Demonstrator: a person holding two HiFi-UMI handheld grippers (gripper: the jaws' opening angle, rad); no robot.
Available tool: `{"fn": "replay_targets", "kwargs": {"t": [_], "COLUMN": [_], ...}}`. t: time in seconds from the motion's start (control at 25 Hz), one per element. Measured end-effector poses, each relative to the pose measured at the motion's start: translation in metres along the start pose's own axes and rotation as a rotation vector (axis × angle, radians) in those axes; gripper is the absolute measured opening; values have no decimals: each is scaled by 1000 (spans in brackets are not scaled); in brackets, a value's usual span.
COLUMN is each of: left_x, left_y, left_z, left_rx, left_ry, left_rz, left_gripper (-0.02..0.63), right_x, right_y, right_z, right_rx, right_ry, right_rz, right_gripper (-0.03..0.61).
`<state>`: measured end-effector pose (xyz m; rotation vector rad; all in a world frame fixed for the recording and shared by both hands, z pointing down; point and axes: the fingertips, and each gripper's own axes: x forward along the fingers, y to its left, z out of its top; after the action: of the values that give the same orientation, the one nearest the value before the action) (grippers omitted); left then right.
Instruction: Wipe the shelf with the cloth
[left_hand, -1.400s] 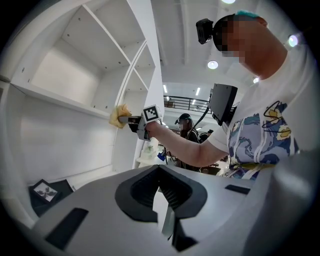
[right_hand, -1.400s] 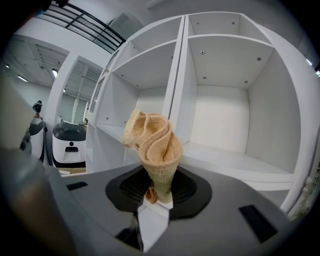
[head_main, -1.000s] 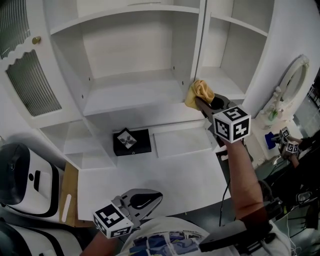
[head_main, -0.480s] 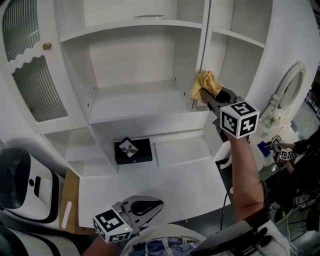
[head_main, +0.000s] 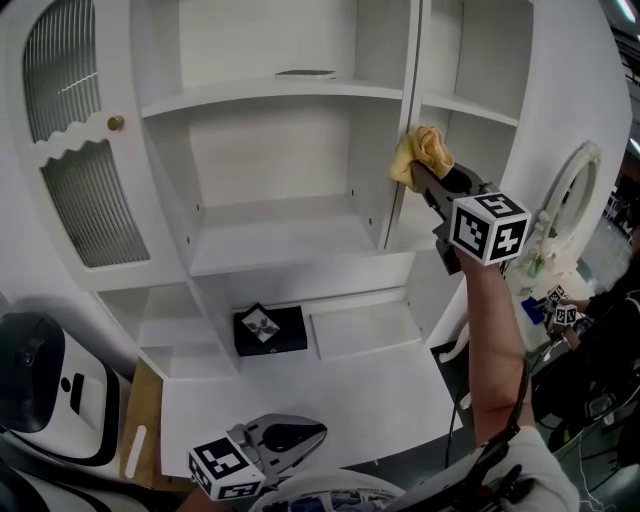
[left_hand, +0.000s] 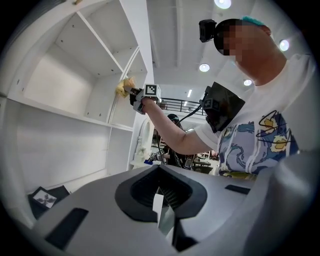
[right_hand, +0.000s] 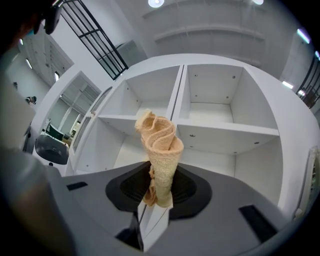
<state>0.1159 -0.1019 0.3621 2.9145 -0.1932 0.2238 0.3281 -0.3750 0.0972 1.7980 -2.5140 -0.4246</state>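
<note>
We've got the right tool (head_main: 428, 182) clamped on the yellow cloth (head_main: 424, 150), bunched into a soft ribbed twist, held up right by the cabinet's upright divider (head_main: 413, 90); probably lining up for the smooth white shelf (head_main: 470, 108) just right of it; left tool (head_main: 312, 434) sits well below the divider, jaws together, empty.
</note>
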Motion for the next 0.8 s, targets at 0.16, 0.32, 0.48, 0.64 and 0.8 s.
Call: {"fn": "replay_targets", "kwargs": {"t": [0.16,0.32,0.48,0.64,0.8], "left_x": [-8,-14,-22,-32,-43], "left_y": [0,-2,-1,3,4], "left_z": [-1,-1,-2,-2,-3], "left_rx": [5,12,13,5,0], "left_ry": [0,-7,-12,-19,-30], "left_rz": [3,0,6,22,32], "left_gripper": [12,12,12,12,12], "right_x": [3,5,8,16,27], "right_y": [-9,-16,-13,0,20], "right_z": [32,60,77,87,93], "right_rx": [12,22,22,8,-9], "right_ry": [-56,-113,-140,-148,-148], "right_rz": [-17,-38,-43,-31,-8], "right_gripper": [114,114,114,114,114]}}
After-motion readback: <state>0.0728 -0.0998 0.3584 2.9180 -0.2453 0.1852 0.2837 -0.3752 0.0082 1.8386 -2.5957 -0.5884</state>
